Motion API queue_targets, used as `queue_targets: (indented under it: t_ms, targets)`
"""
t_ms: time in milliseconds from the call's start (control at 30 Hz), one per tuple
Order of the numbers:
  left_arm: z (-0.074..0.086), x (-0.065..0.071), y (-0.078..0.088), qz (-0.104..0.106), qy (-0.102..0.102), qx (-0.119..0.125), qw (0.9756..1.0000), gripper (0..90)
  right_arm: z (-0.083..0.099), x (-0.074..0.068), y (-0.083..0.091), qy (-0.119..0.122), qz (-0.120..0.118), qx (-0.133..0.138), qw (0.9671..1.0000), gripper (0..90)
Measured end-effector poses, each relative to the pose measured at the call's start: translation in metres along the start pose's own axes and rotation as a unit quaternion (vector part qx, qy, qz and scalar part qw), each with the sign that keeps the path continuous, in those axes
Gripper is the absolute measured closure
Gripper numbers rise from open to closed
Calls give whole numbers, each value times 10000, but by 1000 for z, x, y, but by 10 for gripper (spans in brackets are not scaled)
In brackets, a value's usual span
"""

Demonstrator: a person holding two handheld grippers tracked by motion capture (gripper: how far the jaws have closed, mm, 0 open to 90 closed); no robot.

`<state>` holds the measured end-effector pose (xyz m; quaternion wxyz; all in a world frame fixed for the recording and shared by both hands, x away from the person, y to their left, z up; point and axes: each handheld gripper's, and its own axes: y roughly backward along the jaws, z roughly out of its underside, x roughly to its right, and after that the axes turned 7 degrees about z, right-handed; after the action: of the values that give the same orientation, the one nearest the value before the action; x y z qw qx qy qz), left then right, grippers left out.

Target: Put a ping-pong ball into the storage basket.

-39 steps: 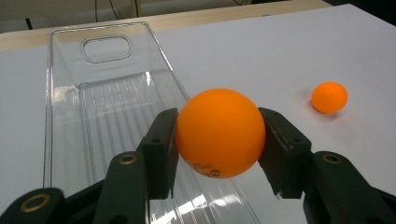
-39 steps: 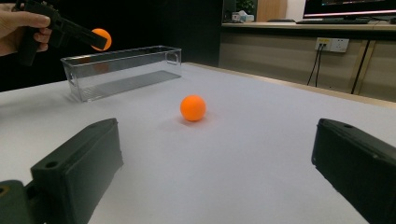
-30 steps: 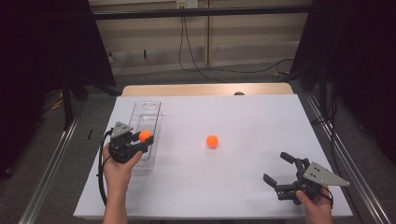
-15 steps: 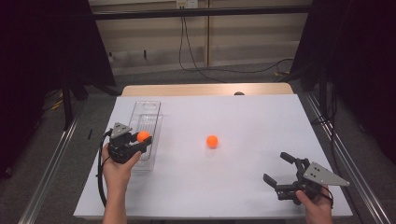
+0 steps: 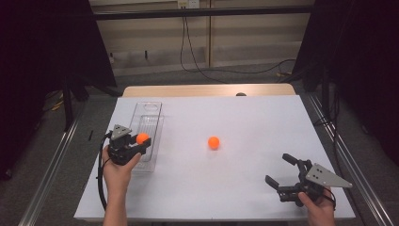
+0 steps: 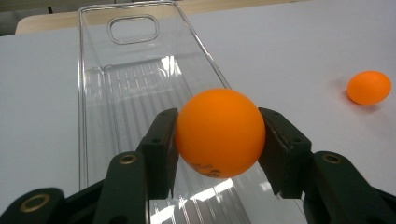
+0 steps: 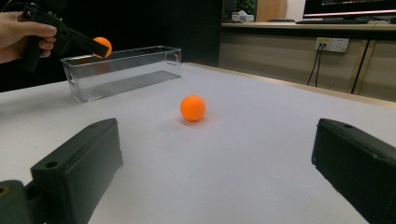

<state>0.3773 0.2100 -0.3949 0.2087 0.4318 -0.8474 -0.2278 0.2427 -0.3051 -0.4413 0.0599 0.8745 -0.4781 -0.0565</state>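
Black jaws of your right gripper (image 5: 281,172) stand wide apart near the worktop's (image 5: 244,188) front right corner, holding nothing. Ahead of them, mid-worktop, a second small orange plastic ball (image 5: 213,142) lies loose. At front left, your left gripper (image 6: 218,133) clamps the held orange ping-pong-style ball (image 6: 220,132) across its widest part, just above the near end of the clear rectangular plastic bin (image 6: 140,65). Judging by looks, both balls are light, smooth and hollow: they will roll at a nudge and could squirt from a tight or off-centre pinch. Take the loose one across its middle, jaws level, squeezing gently. Release the held one low inside the bin so it does not bounce out.
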Motion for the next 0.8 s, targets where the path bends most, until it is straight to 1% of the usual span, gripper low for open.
queue_targets:
  t_ms: [433,467,800]
  targets:
    - [3,-3,-1,-91,24,-60,9999,509,0,0,0,0,-1,0,10000,11]
    - [3,-3,-2,-94,49,-50,9999,509,0,0,0,-1,-1,1,10000,11]
    - [4,-4,-2,-141,7,-74,9999,509,0,0,0,-1,0,0,10000,11]
